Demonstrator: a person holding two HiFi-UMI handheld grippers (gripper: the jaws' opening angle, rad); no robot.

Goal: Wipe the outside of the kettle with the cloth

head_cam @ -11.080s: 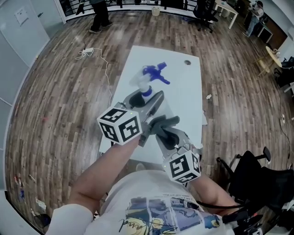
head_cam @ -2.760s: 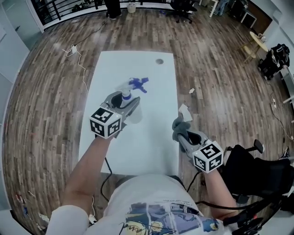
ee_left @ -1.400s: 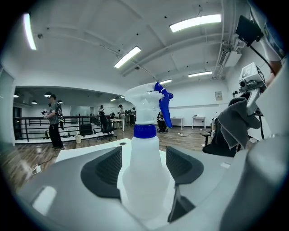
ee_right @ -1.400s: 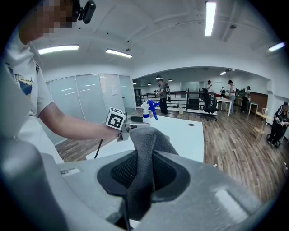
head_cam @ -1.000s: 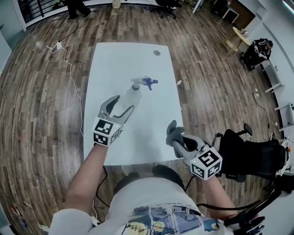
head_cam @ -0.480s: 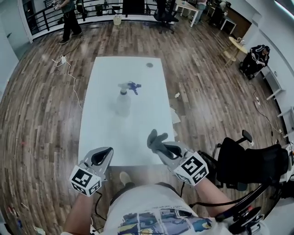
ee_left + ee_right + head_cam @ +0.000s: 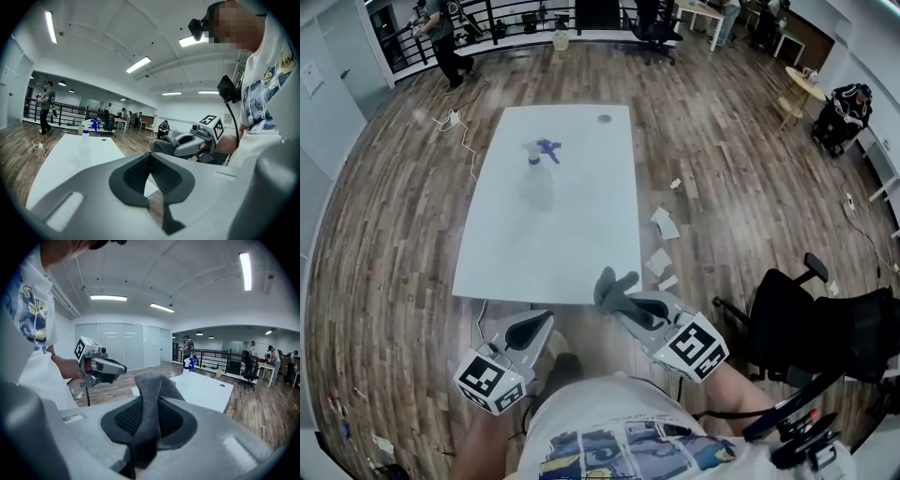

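Grey, thick-piled cloth (image 7: 611, 284) is pinched in the right gripper (image 7: 626, 302). Its jaws are closed on the lower part, and a fold stands up above them, as the right gripper view confirms. No kettle appears in any view, so its position cannot be stated. The long white rectangular desk (image 7: 581, 234) carries only a clear plastic spray bottle with a blue trigger head (image 7: 536, 173), upright towards the far left corner. The desk's long axis runs straight away from the person. Both grippers are held off the near edge, over the wooden floor. The right gripper is just short of that edge towards the near right corner. The left gripper (image 7: 539, 323) is further back, with its jaws pressed together on nothing. Assessment: the cloth-bearing right gripper is the nearer to the desk, and any wiping would require reaching forward past the near edge. White paper scraps (image 7: 662, 223) lie on the floor beside the right edge.
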